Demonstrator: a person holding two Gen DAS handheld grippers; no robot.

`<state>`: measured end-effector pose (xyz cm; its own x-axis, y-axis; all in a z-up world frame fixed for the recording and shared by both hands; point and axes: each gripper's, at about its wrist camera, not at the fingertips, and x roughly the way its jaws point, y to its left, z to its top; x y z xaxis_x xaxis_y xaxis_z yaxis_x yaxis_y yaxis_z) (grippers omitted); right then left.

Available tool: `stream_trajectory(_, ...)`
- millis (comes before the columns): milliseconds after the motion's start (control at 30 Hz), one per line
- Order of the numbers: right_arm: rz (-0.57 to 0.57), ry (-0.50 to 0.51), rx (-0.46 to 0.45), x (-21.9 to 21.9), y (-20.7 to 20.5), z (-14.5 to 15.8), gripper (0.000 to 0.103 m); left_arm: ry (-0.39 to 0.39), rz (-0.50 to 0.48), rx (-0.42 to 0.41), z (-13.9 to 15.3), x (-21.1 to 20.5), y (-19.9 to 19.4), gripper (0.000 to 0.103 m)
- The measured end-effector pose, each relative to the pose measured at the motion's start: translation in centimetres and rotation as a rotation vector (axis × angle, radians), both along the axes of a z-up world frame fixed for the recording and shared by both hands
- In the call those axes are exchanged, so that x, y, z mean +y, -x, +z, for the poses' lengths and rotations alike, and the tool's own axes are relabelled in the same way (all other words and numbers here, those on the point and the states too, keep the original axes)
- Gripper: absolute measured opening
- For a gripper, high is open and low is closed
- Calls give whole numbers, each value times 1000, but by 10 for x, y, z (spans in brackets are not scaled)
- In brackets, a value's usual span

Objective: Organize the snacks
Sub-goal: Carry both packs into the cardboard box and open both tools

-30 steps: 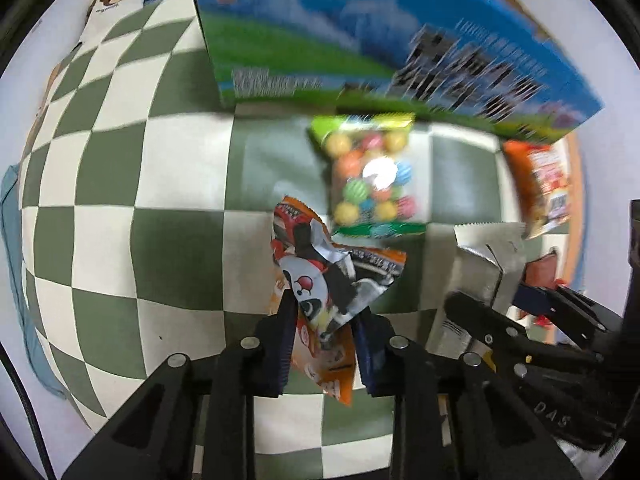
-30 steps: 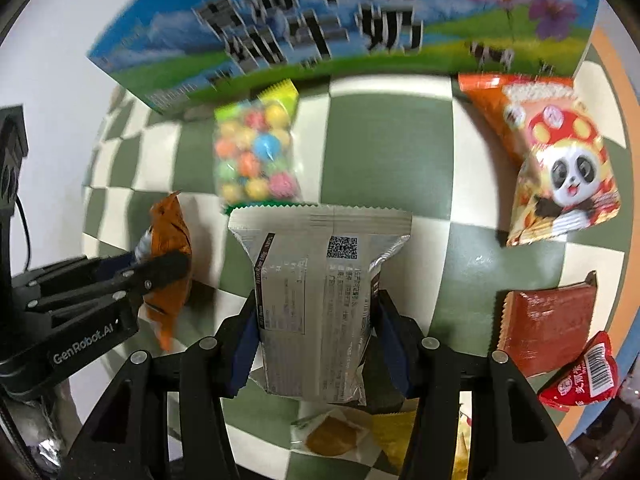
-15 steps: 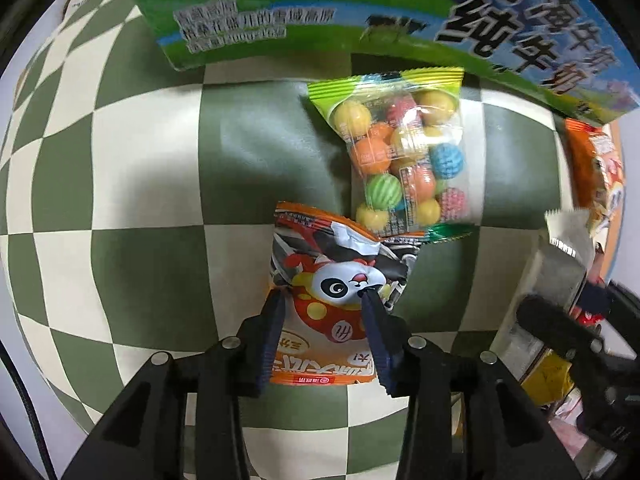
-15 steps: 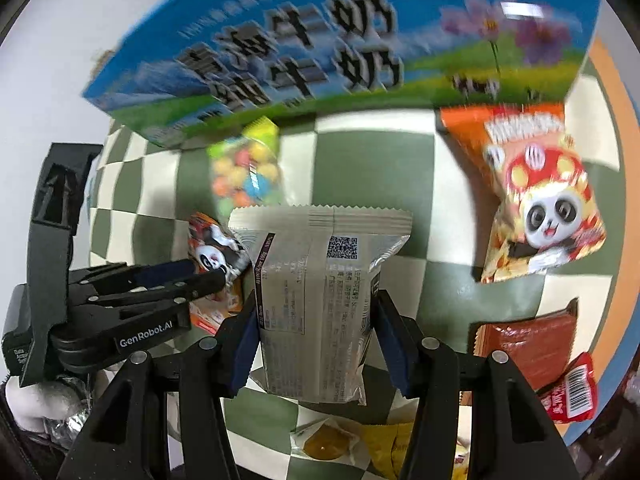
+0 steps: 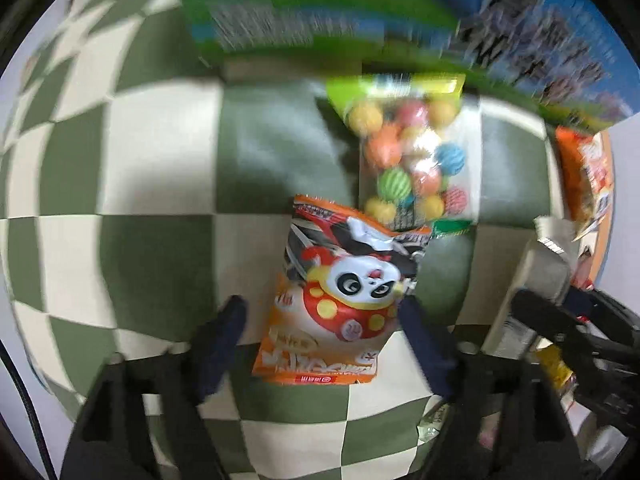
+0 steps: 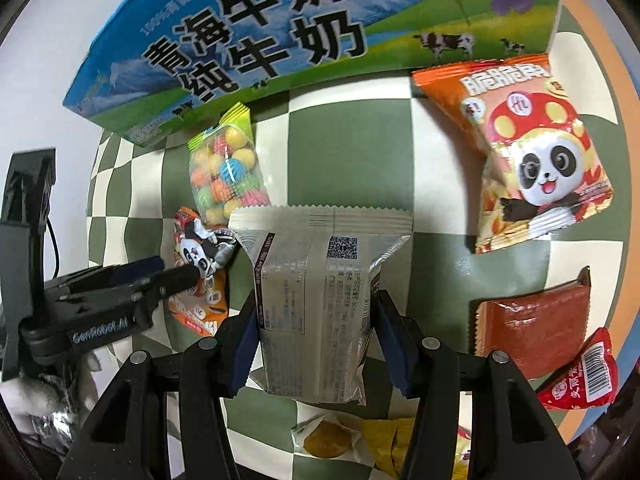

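Observation:
A small orange panda snack packet (image 5: 340, 300) lies flat on the green-and-cream checked cloth (image 5: 152, 184). My left gripper (image 5: 324, 324) points straight down over it. Its jaws are opening, and the packet lies between the spread fingers (image 5: 224, 332) without being pressed. A bag of coloured candy balls (image 5: 408, 164) lies just beyond, touching the packet's top corner. My right gripper (image 6: 316, 340) is shut on a silver-grey wrapped snack (image 6: 316, 296), held upright above the cloth to the right of the left gripper (image 6: 176, 276).
A blue-and-green milk carton box (image 6: 280, 40) lies along the far edge. A larger panda packet (image 6: 532, 160), a brown-red packet (image 6: 532, 320) and a red sachet (image 6: 584, 376) sit right. A wrapped pastry (image 6: 324, 436) and a yellow packet (image 6: 388, 440) lie nearest.
The left gripper came down with the small panda packet, set it on the cloth and spread its fingers off it. The right gripper still grips the silver snack, barely shifted.

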<state>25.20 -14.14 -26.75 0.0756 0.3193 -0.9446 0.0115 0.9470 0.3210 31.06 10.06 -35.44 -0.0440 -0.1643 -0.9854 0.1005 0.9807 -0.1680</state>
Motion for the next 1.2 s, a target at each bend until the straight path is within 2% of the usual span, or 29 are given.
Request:
stream_trajectory(67, -3, 2, 6, -1, 0, -2, 57, 0, 1, 36, -18, -2, -1, 87)
stream_trajectory(200, 9, 16, 7, 1, 3, -7, 57, -16, -11, 3, -17, -8, -1, 85)
stream_trajectory(233, 9, 18, 8, 3, 4, -8, 57, -22, -14, -10, -13, -10, 1, 79)
stream_trajectory(367, 4, 24, 8, 9, 6, -12, 57, -60, -54, -45, -6, -19, 7, 71)
stream_trajectory(400, 4, 25, 6, 10, 7, -12, 57, -64, -55, -57, -3, -18, 9, 66)
stream_trajectory(433, 4, 26, 4, 10, 7, -12, 57, -64, -54, -65, 1, -18, 10, 57)
stream_trajectory(467, 4, 26, 3, 11, 7, -12, 57, -61, -51, -67, 10, -17, 13, 53)
stream_trajectory(667, 6, 20, -18, 16, 9, -4, 57, -28, -31, -84, 42, -4, 24, 49)
stream_trajectory(767, 5, -2, -37, 12, 9, 11, 57, 23, -3, -114, 74, 2, 27, 49)
stream_trajectory(833, 5, -32, -53, 9, 9, 26, 57, 62, 11, -174, 114, 5, 26, 49)
stream_trajectory(933, 5, -91, -112, 4, 0, 68, 57, 117, 37, -258, 168, 9, 14, 49)
stream_trajectory(1033, 11, -119, -203, 1, -19, 117, 57, 180, 72, -315, 215, 10, -17, 50)
stream_trajectory(1100, 19, -113, -257, 3, -38, 145, 57, 195, 88, -335, 236, 9, -41, 50)
stream_trajectory(1200, 30, -81, -320, 6, -73, 173, 57, 179, 115, -360, 237, 4, -86, 50)
